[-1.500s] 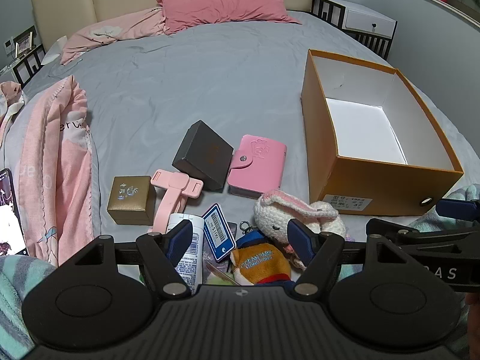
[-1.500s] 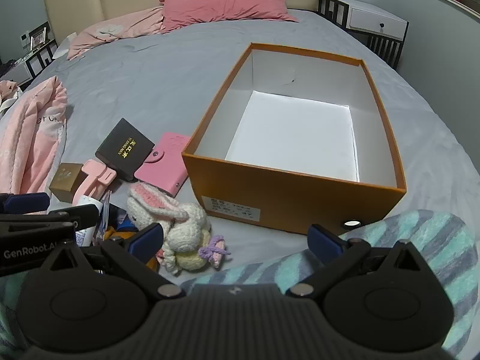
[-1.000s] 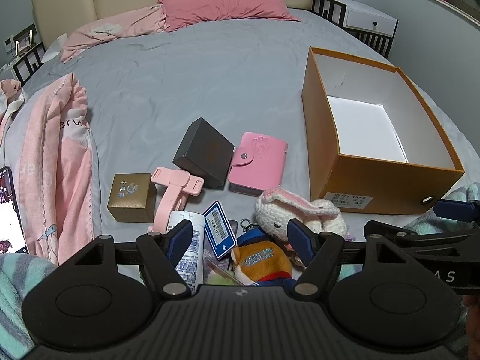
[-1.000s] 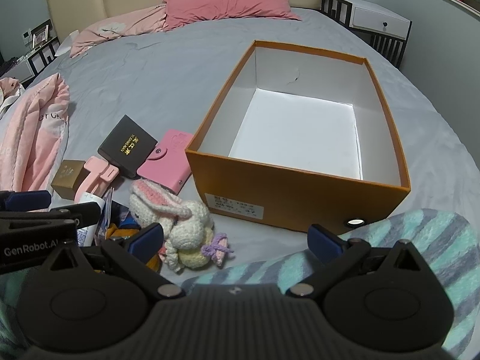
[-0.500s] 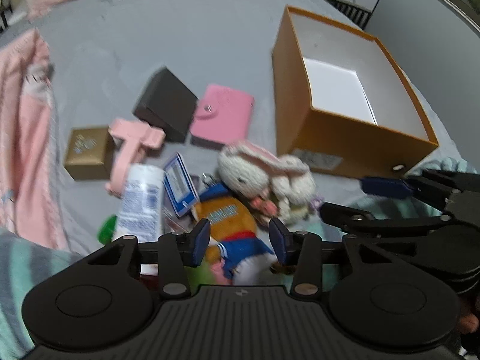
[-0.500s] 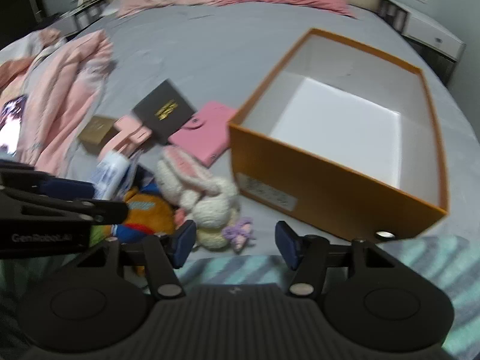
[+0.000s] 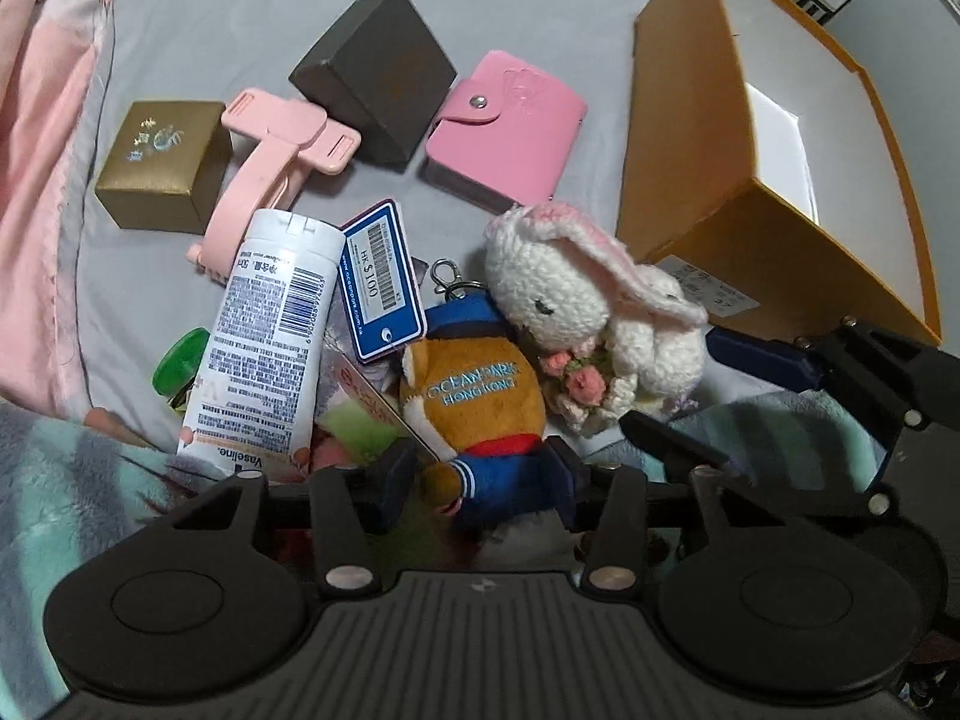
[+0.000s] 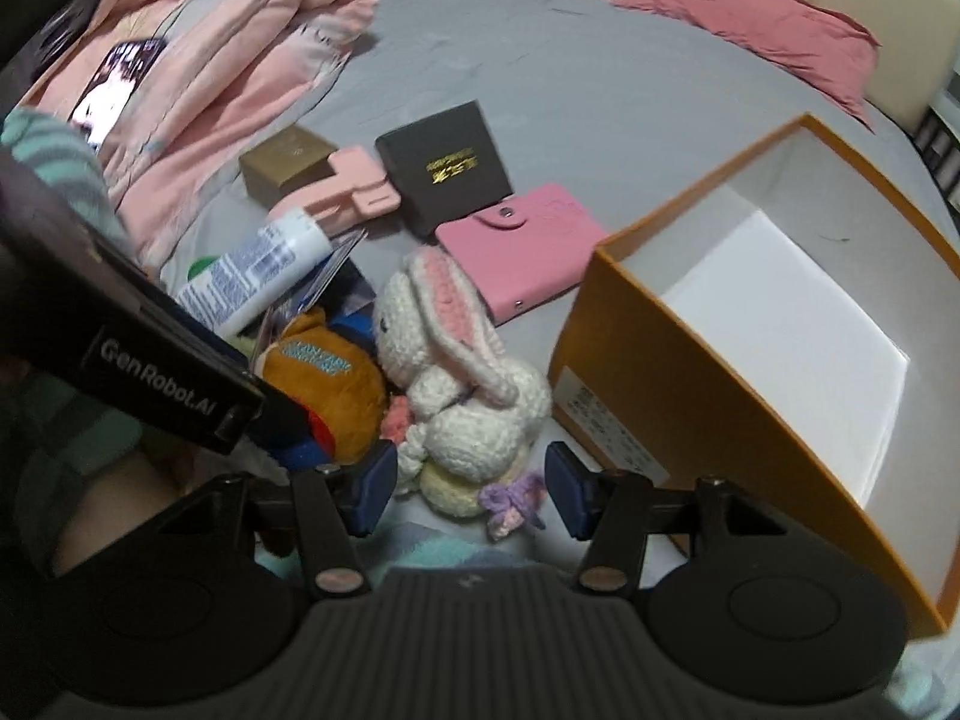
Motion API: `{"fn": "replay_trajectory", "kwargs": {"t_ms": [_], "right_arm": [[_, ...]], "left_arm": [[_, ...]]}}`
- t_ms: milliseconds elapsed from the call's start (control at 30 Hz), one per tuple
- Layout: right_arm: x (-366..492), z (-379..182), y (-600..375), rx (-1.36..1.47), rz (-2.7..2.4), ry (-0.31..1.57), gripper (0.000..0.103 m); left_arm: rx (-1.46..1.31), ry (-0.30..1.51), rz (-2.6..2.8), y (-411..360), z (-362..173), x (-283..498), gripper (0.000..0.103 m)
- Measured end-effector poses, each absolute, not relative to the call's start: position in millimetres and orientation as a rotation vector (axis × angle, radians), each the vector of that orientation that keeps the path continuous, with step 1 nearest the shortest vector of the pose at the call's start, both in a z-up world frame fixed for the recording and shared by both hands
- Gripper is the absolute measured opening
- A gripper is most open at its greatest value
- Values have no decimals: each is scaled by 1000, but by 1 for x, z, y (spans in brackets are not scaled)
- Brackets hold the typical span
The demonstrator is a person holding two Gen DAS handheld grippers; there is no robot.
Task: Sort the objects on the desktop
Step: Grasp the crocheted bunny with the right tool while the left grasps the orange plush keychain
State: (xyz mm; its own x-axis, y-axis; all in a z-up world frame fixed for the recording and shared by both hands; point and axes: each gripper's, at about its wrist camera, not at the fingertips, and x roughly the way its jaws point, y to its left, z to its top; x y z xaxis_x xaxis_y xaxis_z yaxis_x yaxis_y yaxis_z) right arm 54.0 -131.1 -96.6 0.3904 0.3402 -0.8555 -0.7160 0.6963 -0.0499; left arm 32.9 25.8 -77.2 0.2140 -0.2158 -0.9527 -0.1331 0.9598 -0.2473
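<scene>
On the grey bed lies a pile of small objects beside an open orange box (image 7: 774,252) (image 8: 672,396). My left gripper (image 7: 483,486) is open, its jaws on either side of the blue lower end of an orange plush keychain (image 7: 480,396) (image 8: 324,378). My right gripper (image 8: 471,486) is open, its jaws flanking the base of a white crocheted bunny (image 8: 456,372) (image 7: 576,306). I cannot tell whether either gripper touches its toy. A white lotion tube (image 7: 264,336), a blue price tag (image 7: 379,282), a pink card wallet (image 7: 507,126), a dark box (image 7: 375,72), a pink holder (image 7: 270,162) and a gold box (image 7: 159,165) lie around.
A pink garment (image 8: 204,60) lies at the left, with a phone (image 8: 114,84) on it. Pink pillows (image 8: 750,6) sit at the headboard. A striped teal blanket (image 7: 72,480) covers the near edge. A green cap (image 7: 177,369) peeks from beside the tube.
Both grippers have moved down and forward into the pile and their jaws have narrowed. The left now straddles the orange plush, the right the bunny.
</scene>
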Motion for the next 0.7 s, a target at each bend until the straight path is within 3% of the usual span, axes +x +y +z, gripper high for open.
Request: {"fn": "replay_trajectory", "kwargs": {"t_ms": [267,467,700], "right_arm": [[66,-109,-117,-455,737,980,59],[76,-119,-111,-419,735,1026,63],[78,-121,-111,-405,727,1038,58]], "left_arm": [[-317,1409,-63,26,-92,47,66],[-337,1413,-72,29,-100,53,67],[-405,1404,-87,36,-109,55,65]]}}
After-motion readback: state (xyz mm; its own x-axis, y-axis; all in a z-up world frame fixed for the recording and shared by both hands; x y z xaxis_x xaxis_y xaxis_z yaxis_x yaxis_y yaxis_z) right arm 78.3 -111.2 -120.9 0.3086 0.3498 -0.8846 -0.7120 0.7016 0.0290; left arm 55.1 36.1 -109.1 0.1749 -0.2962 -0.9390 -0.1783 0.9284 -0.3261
